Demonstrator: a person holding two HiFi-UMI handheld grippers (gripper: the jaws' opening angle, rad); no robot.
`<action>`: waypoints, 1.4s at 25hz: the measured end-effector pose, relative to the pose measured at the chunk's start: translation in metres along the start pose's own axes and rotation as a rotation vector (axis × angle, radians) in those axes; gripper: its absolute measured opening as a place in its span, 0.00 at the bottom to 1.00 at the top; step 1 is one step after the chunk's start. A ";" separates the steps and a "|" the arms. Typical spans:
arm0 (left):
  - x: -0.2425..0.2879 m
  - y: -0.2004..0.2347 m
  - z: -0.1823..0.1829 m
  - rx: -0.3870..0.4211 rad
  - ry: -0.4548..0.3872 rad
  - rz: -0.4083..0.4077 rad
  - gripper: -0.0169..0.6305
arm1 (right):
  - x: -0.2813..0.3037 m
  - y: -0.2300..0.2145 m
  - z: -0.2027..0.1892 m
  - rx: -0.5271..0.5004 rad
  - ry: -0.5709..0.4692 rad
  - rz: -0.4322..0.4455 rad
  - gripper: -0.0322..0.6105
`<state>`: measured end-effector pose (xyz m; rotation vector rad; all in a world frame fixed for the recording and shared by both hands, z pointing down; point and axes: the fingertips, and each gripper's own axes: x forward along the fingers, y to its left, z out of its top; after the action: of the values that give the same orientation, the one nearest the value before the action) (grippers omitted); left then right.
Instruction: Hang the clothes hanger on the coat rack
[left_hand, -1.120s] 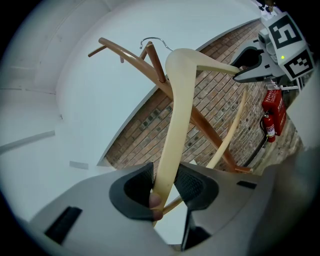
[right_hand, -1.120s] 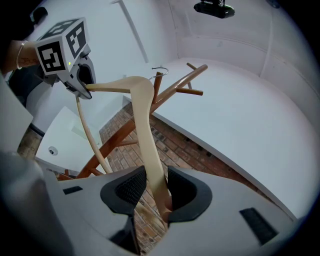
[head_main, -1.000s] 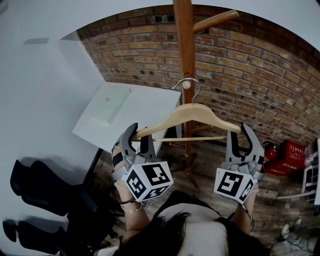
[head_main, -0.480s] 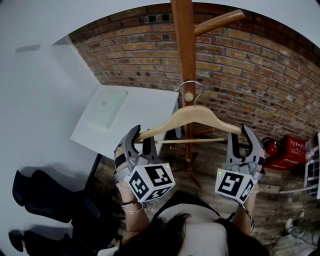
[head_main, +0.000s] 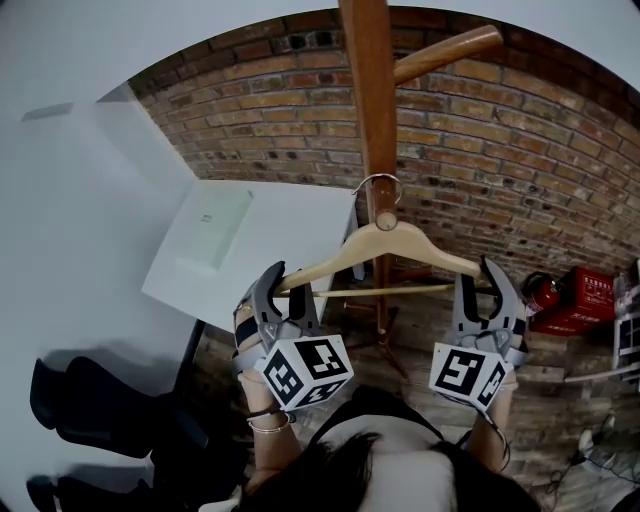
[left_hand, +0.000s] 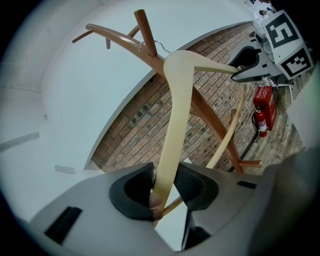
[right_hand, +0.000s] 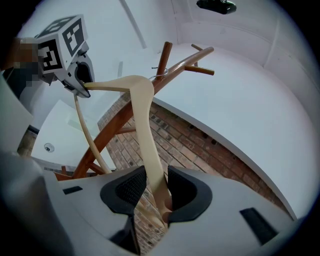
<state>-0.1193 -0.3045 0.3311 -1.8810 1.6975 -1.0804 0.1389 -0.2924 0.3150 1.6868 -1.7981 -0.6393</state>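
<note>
A pale wooden clothes hanger (head_main: 400, 243) with a metal hook (head_main: 377, 184) is held level in front of the wooden coat rack (head_main: 368, 100). My left gripper (head_main: 283, 288) is shut on the hanger's left arm tip, my right gripper (head_main: 477, 288) on its right arm tip. The hook lies right against the rack's post, just above a short round peg end (head_main: 385, 219); whether it rests on a peg I cannot tell. In the left gripper view the hanger (left_hand: 176, 115) runs up from the left gripper (left_hand: 164, 184) to the rack (left_hand: 145, 47). The right gripper view shows the same hanger (right_hand: 144, 115) pinched in the right gripper (right_hand: 156, 187).
A long upper peg (head_main: 445, 55) slants up to the right of the post. A brick wall (head_main: 520, 150) stands behind. A white table (head_main: 250, 250) sits at the left, a black chair (head_main: 90, 400) lower left, and a red fire extinguisher and box (head_main: 570, 305) on the floor at the right.
Both grippers have carried the hanger a little forward toward the post and slightly down. The round peg end, earlier inside the hook's loop, now shows just below it. Both grips are unchanged.
</note>
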 end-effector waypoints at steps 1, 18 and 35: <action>0.001 -0.001 -0.001 0.001 -0.001 -0.003 0.22 | 0.001 0.001 -0.001 0.001 0.001 -0.002 0.27; 0.019 -0.006 -0.011 0.033 -0.023 -0.032 0.22 | 0.012 0.015 -0.010 0.012 0.026 0.000 0.28; 0.021 -0.005 -0.010 0.006 -0.123 -0.011 0.23 | 0.019 0.021 -0.012 0.050 0.034 0.008 0.28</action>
<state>-0.1244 -0.3217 0.3469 -1.9137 1.6153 -0.9520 0.1315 -0.3090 0.3402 1.7117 -1.8100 -0.5632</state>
